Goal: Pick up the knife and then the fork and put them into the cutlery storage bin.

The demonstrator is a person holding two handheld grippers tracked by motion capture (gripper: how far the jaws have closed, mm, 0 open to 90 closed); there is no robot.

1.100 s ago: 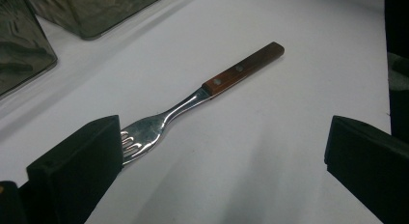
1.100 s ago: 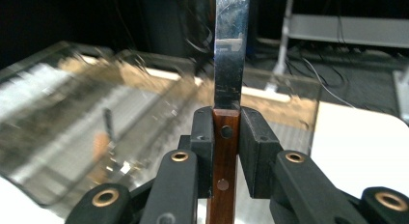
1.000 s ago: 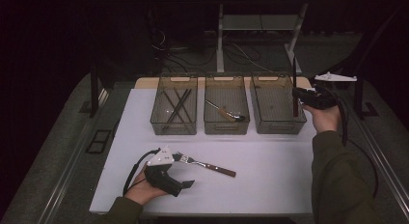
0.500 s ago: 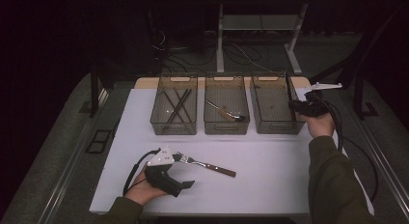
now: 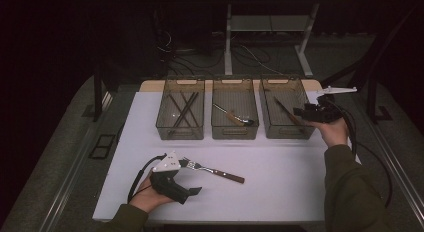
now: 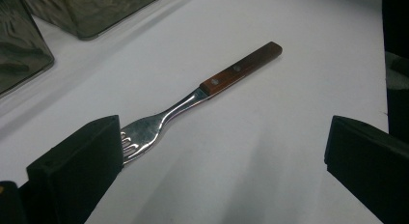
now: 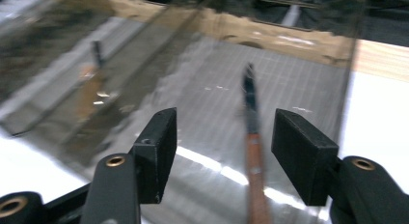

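Left gripper [image 5: 192,191] low beside fork [image 5: 214,170], jaws apart; right gripper [image 5: 300,112] at bin [image 5: 285,133]

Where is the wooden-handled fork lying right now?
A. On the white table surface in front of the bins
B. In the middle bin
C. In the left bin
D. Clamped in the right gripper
A: the fork lies flat on the white table, beside the open left gripper.

Three clear plastic bins stand in a row at the white table's [image 5: 280,182] far side: left bin [image 5: 181,115], middle bin [image 5: 234,115], right bin [image 5: 286,113]. A wooden-handled metal fork [image 5: 214,170] lies before them.
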